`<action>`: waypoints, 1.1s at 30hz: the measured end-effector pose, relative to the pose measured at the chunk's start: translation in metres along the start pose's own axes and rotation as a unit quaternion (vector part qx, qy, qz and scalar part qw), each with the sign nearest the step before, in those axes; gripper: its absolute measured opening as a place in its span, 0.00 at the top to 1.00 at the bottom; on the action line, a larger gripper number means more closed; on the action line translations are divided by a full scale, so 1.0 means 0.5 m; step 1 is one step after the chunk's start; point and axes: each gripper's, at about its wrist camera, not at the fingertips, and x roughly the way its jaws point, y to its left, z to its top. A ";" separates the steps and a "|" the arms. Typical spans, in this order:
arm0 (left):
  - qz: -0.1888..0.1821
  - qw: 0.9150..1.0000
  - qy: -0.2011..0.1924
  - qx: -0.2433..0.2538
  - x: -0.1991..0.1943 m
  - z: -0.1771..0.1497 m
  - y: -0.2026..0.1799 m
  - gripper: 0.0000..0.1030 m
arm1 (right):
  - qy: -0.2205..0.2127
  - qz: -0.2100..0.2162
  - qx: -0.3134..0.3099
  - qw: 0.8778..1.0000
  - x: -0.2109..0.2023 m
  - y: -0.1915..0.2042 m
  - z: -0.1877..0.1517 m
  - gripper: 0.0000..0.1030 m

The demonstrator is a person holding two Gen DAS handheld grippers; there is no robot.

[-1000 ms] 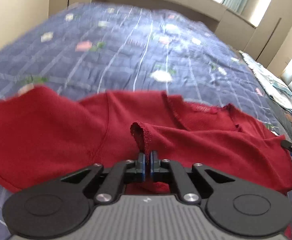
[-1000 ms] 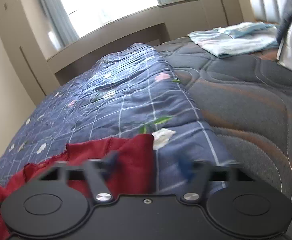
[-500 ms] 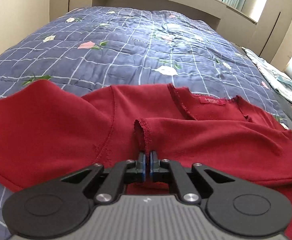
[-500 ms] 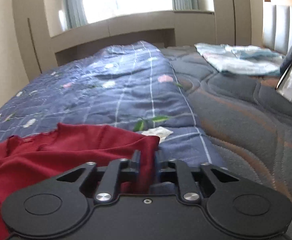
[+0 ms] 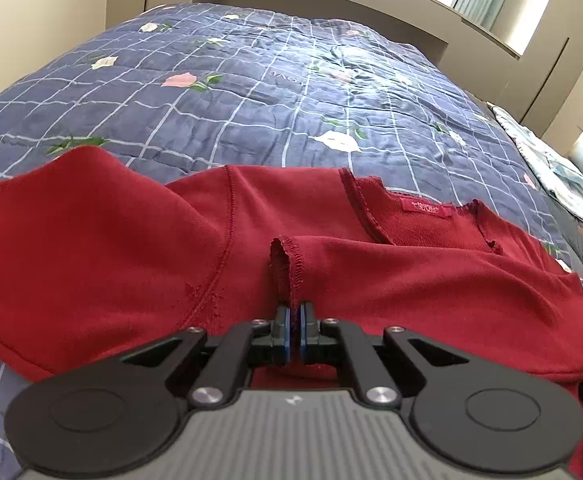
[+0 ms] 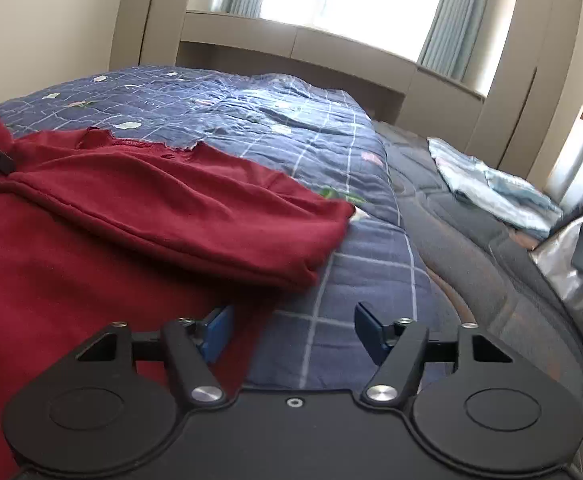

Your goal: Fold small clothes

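A red long-sleeved top [image 5: 91,240] lies on a blue checked quilt [image 5: 271,92], neckline and label [image 5: 425,209] facing away. My left gripper [image 5: 294,320] is shut on the stitched cuff of a sleeve [image 5: 287,264], which is folded across the body. In the right wrist view the same top [image 6: 151,200] lies at left with the folded sleeve on it. My right gripper [image 6: 293,330] is open and empty, low over the quilt [image 6: 331,152] at the top's right edge.
A dark grey quilted mattress [image 6: 471,248] lies to the right of the quilt. Folded light blue cloth [image 6: 487,184] rests on it farther back. A grey and silver bundle [image 6: 579,248] sits at the far right. A beige headboard shelf [image 6: 291,48] stands behind.
My right gripper was shut on the top's edge half a second ago; it has opened, let go, and drawn back. The left gripper still holds the cuff, nearly unmoved.
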 end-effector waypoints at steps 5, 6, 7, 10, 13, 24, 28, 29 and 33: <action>0.008 1.000 -0.001 0.006 0.000 0.000 -0.006 0.96 | -0.021 -0.019 0.057 0.998 0.016 -0.026 0.021 0.64; 0.009 1.000 -0.002 0.005 -0.001 0.000 -0.006 0.96 | -0.024 -0.016 0.071 0.997 0.015 -0.035 0.024 0.82; 0.010 1.000 -0.002 0.004 -0.002 -0.001 -0.006 0.96 | -0.028 -0.010 0.085 0.996 0.012 -0.041 0.025 0.88; 0.016 1.000 -0.002 0.006 -0.001 -0.001 -0.008 0.96 | -0.033 -0.034 0.097 0.994 -0.003 -0.042 0.020 1.00; 0.018 1.000 0.000 0.002 0.001 0.000 -0.007 0.96 | -0.009 -0.032 0.128 0.991 -0.004 -0.049 0.007 1.00; 0.006 1.000 0.002 0.007 -0.017 -0.001 -0.014 0.47 | 0.019 -0.025 0.154 0.988 -0.042 -0.069 0.012 0.54; 0.016 1.000 -0.009 0.019 -0.024 -0.006 -0.033 0.39 | -0.001 -0.018 0.138 0.990 -0.011 -0.066 0.062 0.44; 0.026 0.999 -0.006 0.019 -0.019 -0.007 -0.035 0.38 | -0.002 -0.019 0.130 0.991 0.006 -0.063 0.071 0.41; 0.047 0.999 0.002 0.017 0.000 -0.013 -0.029 0.39 | 0.036 -0.042 0.120 0.991 0.073 -0.065 0.067 0.41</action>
